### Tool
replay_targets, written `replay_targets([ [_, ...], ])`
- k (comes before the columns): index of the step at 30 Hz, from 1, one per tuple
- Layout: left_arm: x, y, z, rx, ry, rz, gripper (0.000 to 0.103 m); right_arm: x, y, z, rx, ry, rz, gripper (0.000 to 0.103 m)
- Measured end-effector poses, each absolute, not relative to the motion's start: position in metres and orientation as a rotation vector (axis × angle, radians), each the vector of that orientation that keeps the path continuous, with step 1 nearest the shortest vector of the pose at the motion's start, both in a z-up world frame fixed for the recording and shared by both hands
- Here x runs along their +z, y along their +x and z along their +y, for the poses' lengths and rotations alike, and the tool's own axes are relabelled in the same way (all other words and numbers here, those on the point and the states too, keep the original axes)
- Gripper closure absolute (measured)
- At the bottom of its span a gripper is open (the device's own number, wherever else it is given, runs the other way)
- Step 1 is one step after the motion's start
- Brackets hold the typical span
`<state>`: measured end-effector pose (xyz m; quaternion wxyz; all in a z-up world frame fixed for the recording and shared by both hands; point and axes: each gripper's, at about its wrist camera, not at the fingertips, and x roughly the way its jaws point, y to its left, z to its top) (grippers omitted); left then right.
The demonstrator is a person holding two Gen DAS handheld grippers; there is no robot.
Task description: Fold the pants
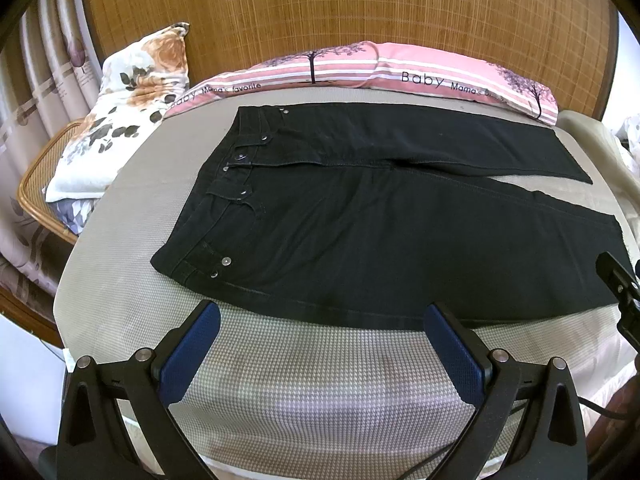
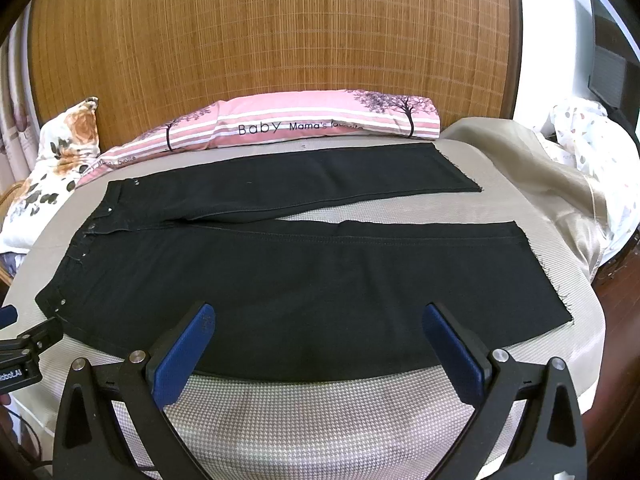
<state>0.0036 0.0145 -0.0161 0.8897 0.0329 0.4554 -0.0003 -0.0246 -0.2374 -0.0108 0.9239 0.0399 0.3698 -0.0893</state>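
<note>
Left tongs (image 1: 322, 314): fingers spread wide, nothing between them; both blue pads (image 1: 188, 354) face inward across the gap.
Left tongs, pose: level, pointing forward and slightly down, tips free of contact.
Left tongs, seen from the right wrist: a black body with a blue tip at the far left edge (image 2: 24, 340).
Right tongs (image 2: 319, 314): fingers equally wide apart, holding nothing; blue pads (image 2: 182, 356) bare.
Right tongs, seen from the left wrist: a black part at the far right edge (image 1: 620, 284).
Relation: the two tongs sit side by side, well apart.
</note>
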Motion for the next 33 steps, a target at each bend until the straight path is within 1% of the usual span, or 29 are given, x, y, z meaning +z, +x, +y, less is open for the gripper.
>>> replay_targets([
  [17, -0.021, 0.013, 0.016, -0.007, 0.06, 0.964, 0.002, -0.017, -0.024, -0.225, -0.161, 0.076, 0.736, 0.0],
  [26, -0.023, 0.025, 0.015, -0.013, 0.061, 0.968, 0.002, -0.005, -0.018, -0.224, -0.145, 0.06, 0.718, 0.0],
  [33, -0.02, 0.047, 0.023, -0.008, 0.053, 0.96, 0.002, 0.005, 0.004, -0.222, -0.1, 0.035, 0.72, 0.0],
])
